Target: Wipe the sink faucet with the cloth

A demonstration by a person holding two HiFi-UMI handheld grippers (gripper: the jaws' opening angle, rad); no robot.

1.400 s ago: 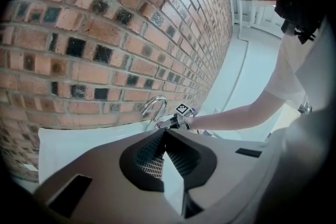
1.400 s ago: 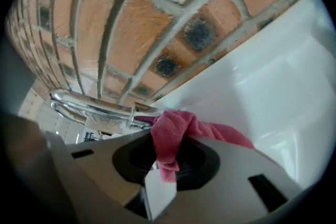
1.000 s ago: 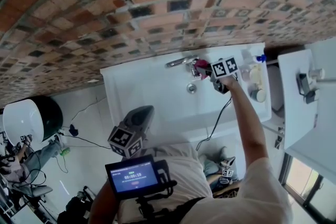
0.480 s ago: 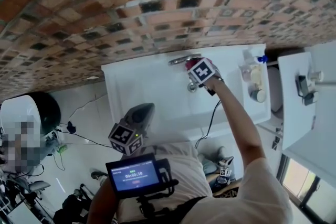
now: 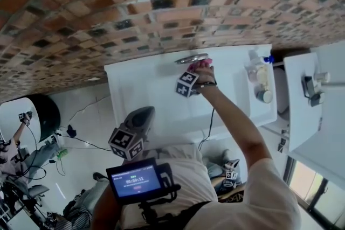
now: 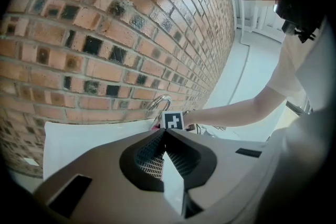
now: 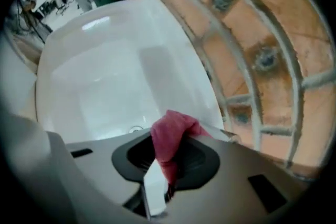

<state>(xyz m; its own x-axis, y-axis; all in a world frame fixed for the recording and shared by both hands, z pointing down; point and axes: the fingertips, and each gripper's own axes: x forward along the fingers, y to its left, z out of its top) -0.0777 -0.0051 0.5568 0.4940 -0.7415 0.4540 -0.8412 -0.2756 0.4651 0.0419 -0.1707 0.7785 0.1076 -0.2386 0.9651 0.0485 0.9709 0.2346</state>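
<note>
1. Head view: Right hand-held gripper (image 5: 197, 71) is clenched on the pink cloth (image 5: 204, 65), and the cloth now lies against the faucet (image 5: 190, 58) at the back rim of the white sink (image 5: 145, 83). A second ago this gripper was further right, near the faucet's base. It has since travelled left along the spout, and its marker cube has rolled over toward the basin. I judge this to be one wiping pass in progress, with the cloth dragged along the metal. The left hand-held gripper (image 5: 144, 114) has stayed low in front of the sink, well apart from the faucet.

2. Left gripper view: the left hand-held gripper (image 6: 163, 134) has its jaws pressed together with nothing between them, so it plays no part in the wipe. Past its tips, the curved faucet (image 6: 159, 104) stands before the brick wall (image 6: 105, 34), with the other gripper's cube just beside it.

3. Right gripper view: the cloth (image 7: 169, 136) is bunched between the jaws of the right hand-held gripper (image 7: 164, 162), and a fold pokes out ahead of the tips. The sink (image 7: 105, 81) lies beyond on the left and the brick wall (image 7: 252, 50) is close on the right. The hold looks firm enough for further strokes. The far end of the spout probably remains to be wiped.
</note>
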